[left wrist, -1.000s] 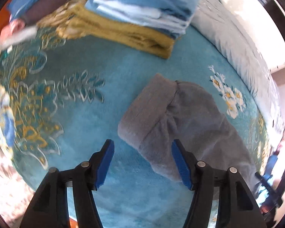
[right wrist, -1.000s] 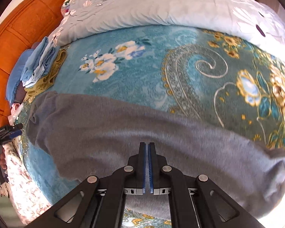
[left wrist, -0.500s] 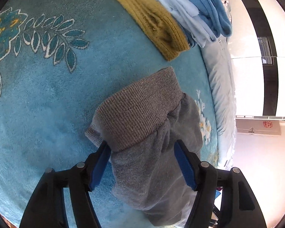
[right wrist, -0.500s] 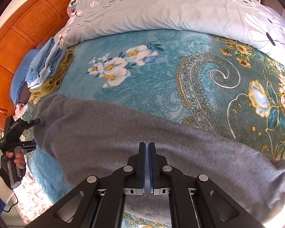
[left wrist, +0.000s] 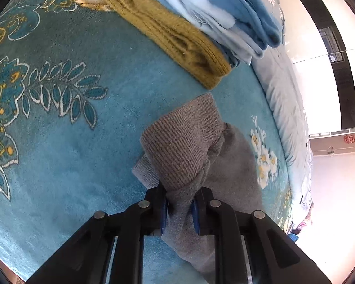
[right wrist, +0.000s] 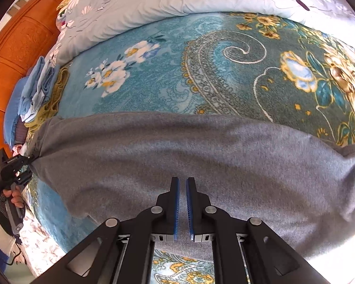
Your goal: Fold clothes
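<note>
Left wrist view: the left gripper (left wrist: 178, 210) pinches the grey garment (left wrist: 201, 163) just below its ribbed band (left wrist: 182, 146), and the cloth bunches between the two blue pads. The band points away from the jaws, toward 12 o'clock, and the rest of the cloth runs off toward 4 o'clock. At 1 o'clock, near but apart, lies a stack of folded clothes (left wrist: 201, 23) — a mustard knit under blue pieces — on the teal blanket (left wrist: 71, 142).

Right wrist view: the garment (right wrist: 177, 156) lies as a long strip across the blanket (right wrist: 224, 71), its long axis from 9 o'clock to 3 o'clock, crosswise to the fingers. The right gripper (right wrist: 182, 203) hangs over the middle of the near edge, its jaws almost pressed together with only a thin slit between them; I see no cloth in it. At 9 o'clock the left gripper (right wrist: 11, 168) holds the strip's end, so the left hand is the nearer one to that end — the 3 o'clock end lies free.
</note>
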Demonstrator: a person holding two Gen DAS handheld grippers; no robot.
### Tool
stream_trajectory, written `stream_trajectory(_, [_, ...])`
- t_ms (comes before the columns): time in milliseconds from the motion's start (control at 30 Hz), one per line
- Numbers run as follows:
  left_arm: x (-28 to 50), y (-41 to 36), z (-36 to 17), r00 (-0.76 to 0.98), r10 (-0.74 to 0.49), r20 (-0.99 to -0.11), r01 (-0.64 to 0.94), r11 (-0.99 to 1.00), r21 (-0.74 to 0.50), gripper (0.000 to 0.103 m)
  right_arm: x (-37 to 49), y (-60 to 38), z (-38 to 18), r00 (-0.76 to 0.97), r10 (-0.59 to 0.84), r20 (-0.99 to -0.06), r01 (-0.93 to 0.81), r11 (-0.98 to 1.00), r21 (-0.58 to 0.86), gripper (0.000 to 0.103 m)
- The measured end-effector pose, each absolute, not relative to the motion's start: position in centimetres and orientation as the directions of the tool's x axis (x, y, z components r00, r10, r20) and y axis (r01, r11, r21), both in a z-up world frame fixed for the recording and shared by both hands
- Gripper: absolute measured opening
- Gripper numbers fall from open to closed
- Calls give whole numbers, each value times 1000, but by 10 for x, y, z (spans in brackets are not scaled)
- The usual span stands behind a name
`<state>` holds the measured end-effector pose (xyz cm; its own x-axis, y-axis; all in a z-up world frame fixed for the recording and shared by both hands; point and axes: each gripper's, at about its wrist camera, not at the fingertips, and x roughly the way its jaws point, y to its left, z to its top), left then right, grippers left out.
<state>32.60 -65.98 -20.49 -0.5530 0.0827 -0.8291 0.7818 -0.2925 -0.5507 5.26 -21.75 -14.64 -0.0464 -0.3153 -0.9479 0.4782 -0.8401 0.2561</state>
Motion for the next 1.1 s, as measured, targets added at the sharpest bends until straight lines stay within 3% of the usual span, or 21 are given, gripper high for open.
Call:
stream_trajectory(33, [324,-657,-202,-546,82,-833,782,-306,-543,20,52,-212,-146,-54,-316,-947,466,-847,256,8])
stream_trajectory(167, [316,-639,-181,-471,61,-880,797,-397,-455,36,53,-186,-139,-94,-311,-946,402,-881,250,9])
stream_trajectory(367, [298,-602,-131,-367,-47,-929,776,-567,-278,37,60,-105,-118,-211,-241,-947,235,-953,190,25])
stream_trajectory(500, [281,-578,-103,-361,-69,-930,681,-701,-212,40,65,-28,-111,-278,-146,-949,63,-989,133,35])
stream_trajectory(667, [210,-512,-106,-379,8,-925,536,-813,-227,43,48,42,-119,-290,-139,-947,-83,-982,169,36])
stream_trajectory(933, [128,-397,-127,-366,193,-910,461,-812,-358,43,26,74,-142,-255,-333,-908,-106,-923,369,38])
stream_trajectory(1100, [108,-351,-129,-337,211,-918,425,-836,-348,43,21,85,-153,-248,-463,-851,-147,-850,505,43])
